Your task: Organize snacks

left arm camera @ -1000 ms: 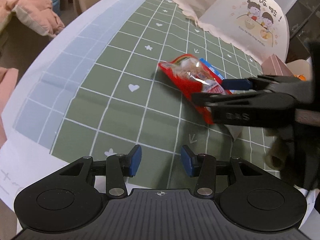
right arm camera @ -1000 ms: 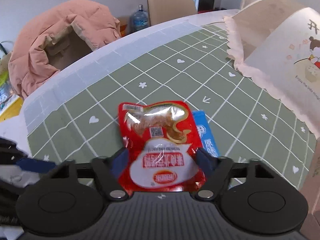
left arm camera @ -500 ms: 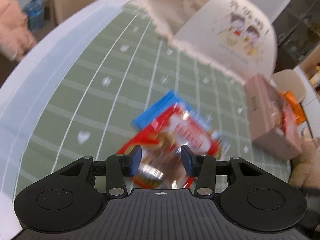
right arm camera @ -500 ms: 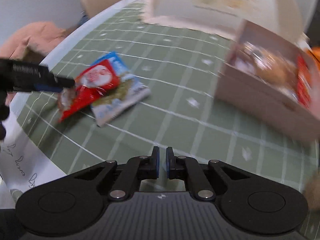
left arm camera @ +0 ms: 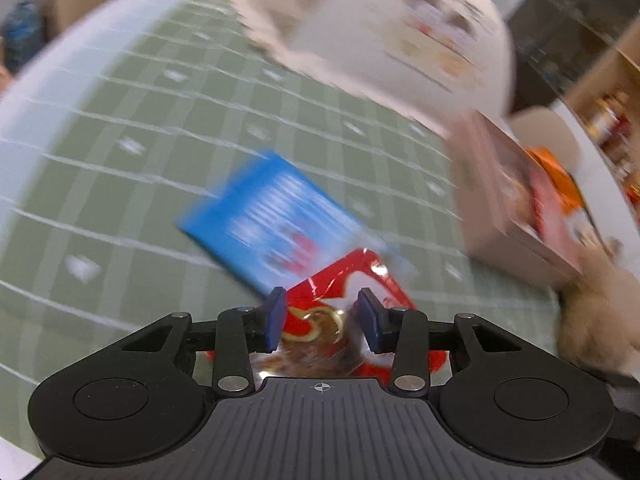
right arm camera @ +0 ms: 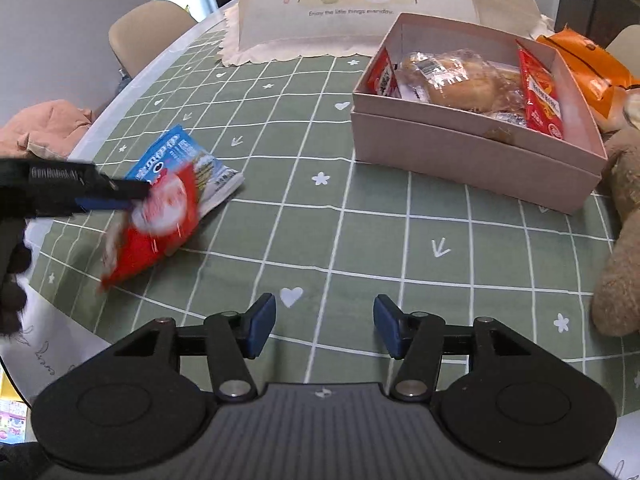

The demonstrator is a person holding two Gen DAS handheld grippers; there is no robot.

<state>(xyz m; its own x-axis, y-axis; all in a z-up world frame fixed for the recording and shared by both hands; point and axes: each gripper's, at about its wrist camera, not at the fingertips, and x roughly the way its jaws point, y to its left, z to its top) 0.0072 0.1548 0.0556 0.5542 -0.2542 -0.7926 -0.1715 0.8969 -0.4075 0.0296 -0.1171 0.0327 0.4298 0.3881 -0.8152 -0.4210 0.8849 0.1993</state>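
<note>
While the red snack packet (left arm camera: 340, 320) sat pinched between the blue pads of the left gripper (left arm camera: 322, 314), its lower end was hidden behind the gripper body and motion blur smeared its print.

In the right wrist view the same packet (right arm camera: 156, 228) hung blurred from the left gripper (right arm camera: 120, 196), tilted above the green checked tablecloth (right arm camera: 360, 240); whether its low corner touched the cloth could not be told. Just beside it lay a blue snack packet (right arm camera: 180, 160), partly covered by the red one. The right gripper (right arm camera: 325, 326) had its jaws spread wide, holding nothing, above the cloth. Well apart stood the pink box (right arm camera: 476, 156) with wrapped snacks inside, an orange bag (right arm camera: 588, 64) behind it, cut off by the frame, and a plush toy (right arm camera: 620, 240) only partly visible.
</note>
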